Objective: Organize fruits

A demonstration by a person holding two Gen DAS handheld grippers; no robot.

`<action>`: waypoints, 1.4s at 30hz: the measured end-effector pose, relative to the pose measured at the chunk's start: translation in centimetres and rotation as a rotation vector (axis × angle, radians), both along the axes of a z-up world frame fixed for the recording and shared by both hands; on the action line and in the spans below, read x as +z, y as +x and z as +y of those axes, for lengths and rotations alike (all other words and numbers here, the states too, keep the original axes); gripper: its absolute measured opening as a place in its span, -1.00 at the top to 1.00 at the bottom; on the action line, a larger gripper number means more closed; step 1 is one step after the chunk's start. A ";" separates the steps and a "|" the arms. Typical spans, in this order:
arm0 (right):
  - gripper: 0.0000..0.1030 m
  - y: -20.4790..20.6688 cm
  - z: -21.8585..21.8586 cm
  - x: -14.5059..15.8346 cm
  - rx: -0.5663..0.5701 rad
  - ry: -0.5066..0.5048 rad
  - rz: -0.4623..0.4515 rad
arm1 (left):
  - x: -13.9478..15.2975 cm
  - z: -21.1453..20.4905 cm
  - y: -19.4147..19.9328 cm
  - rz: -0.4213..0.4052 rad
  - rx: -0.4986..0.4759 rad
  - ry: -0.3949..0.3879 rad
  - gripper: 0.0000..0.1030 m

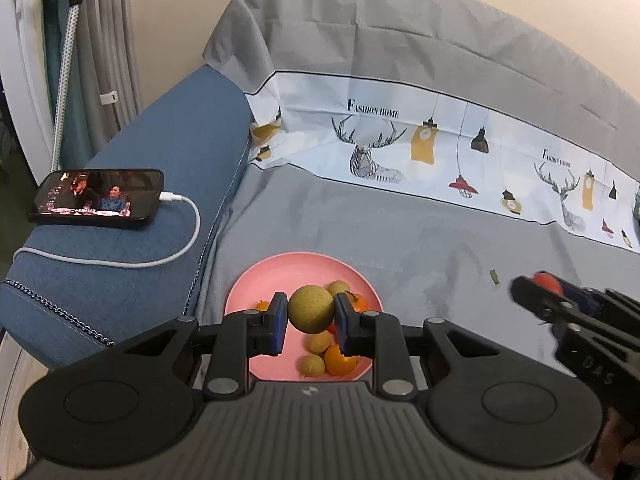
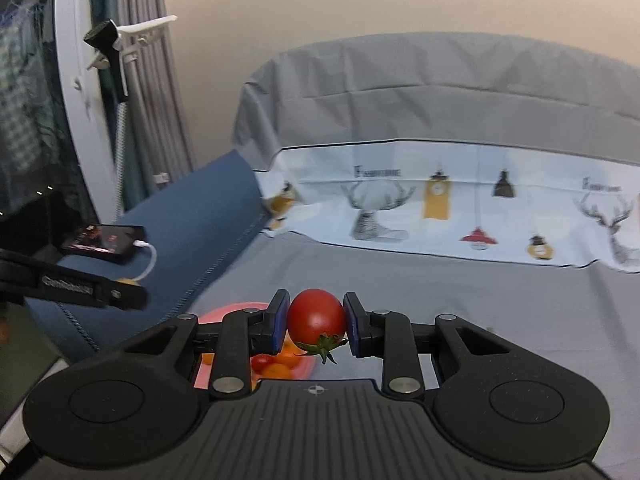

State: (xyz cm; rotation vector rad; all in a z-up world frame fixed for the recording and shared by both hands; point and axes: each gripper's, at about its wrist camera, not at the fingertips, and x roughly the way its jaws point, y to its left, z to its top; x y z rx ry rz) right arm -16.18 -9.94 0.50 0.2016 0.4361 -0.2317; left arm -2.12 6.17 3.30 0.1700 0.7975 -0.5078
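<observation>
Two fruits are in my grip at once. My left gripper has its blue fingers closed on a round yellow-green fruit, held above the pink plate. The plate sits on the grey sheet of the bed, just beside the blue padded edge. In the plate I can see more small yellow-green fruits and an orange fruit near the front, plus another orange one partly hidden behind my right finger.

My right gripper is clamped on a red tomato, green stem pointing down. From that camera the plate lies low and to the left, mostly behind the fingers, with orange and red pieces showing in it. The picture is somewhat blurred.

In the left view the right gripper shows at the right edge, off to the side of the plate, its red load just visible.

A phone with its screen lit lies on the blue edge, a white cable plugged into it.
</observation>
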 end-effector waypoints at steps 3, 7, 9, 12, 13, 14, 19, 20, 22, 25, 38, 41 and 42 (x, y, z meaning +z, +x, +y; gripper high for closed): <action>0.41 1.7 0.1 -1.2 0.029 0.033 0.024 | -1.0 -0.3 1.4 0.023 0.006 0.026 0.47; 0.41 4.1 -0.1 -2.3 0.095 -0.010 0.065 | -3.0 -0.9 4.6 0.064 0.014 0.054 0.47; 0.41 5.5 -0.5 -2.8 0.125 -0.033 0.079 | -4.0 -1.3 6.1 0.083 0.011 0.057 0.47; 0.41 8.3 -0.9 -3.8 0.142 -0.029 0.108 | -5.3 -1.9 7.8 0.090 -0.004 0.080 0.47; 0.41 9.3 -0.9 -4.3 0.147 -0.021 0.118 | -5.9 -2.1 8.3 0.095 -0.009 0.088 0.47; 0.41 10.3 -0.7 -4.8 0.156 -0.016 0.127 | -6.3 -2.3 8.7 0.102 -0.010 0.093 0.47; 0.39 14.2 0.8 -7.3 0.214 -0.033 0.174 | -8.1 -2.6 10.3 0.139 -0.007 0.103 0.47; 0.24 14.8 1.0 -7.7 0.226 -0.034 0.178 | -8.4 -2.7 10.5 0.142 -0.016 0.107 0.45; 0.14 15.6 1.1 -8.4 0.231 -0.023 0.187 | -8.8 -2.6 10.9 0.136 -0.023 0.114 0.28; -0.06 15.7 -0.2 -8.3 0.179 0.034 0.191 | -8.8 -1.6 11.2 0.111 0.011 0.113 -0.72; -0.98 5.5 2.6 -4.2 -0.006 0.015 0.205 | -3.6 1.1 3.1 0.041 0.052 0.043 -0.99; -0.99 3.2 4.1 -3.2 -0.016 -0.048 0.183 | -2.5 1.5 0.4 -0.007 0.055 0.068 -0.99; -0.99 2.3 4.5 -2.9 -0.020 -0.068 0.172 | -2.2 1.7 -0.5 -0.020 0.052 0.071 -0.99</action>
